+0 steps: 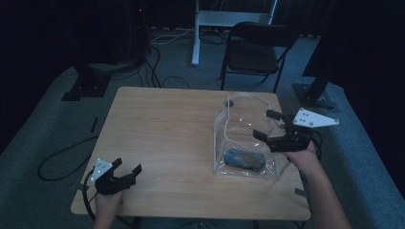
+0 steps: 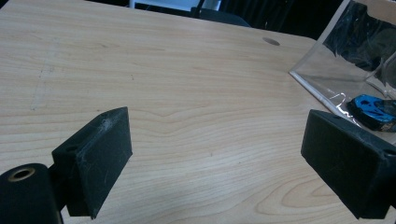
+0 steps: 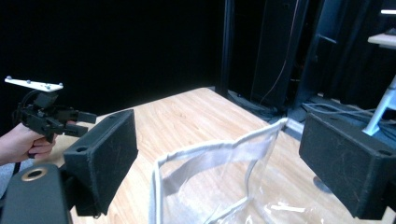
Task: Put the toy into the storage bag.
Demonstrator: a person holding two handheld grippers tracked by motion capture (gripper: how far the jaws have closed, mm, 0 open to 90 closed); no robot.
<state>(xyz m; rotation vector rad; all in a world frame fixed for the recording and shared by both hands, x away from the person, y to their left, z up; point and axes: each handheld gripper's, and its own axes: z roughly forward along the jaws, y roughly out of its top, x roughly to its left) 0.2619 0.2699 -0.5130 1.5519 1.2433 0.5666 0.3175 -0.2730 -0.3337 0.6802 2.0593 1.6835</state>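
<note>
Clear pouch [image 1: 246, 138] on pale wooden table [image 1: 167, 138] — dark room, both tongs wide open, empty.

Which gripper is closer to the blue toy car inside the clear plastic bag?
Right. The right gripper hovers open just above the blue toy car at the clear plastic bag; the left gripper sits open across the table.

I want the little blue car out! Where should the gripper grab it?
Probably across the blue toy car's narrow sides, coming down through the clear bag's open top. The car lies flat on the bag's bottom, so the walls block any sideways approach.
</note>
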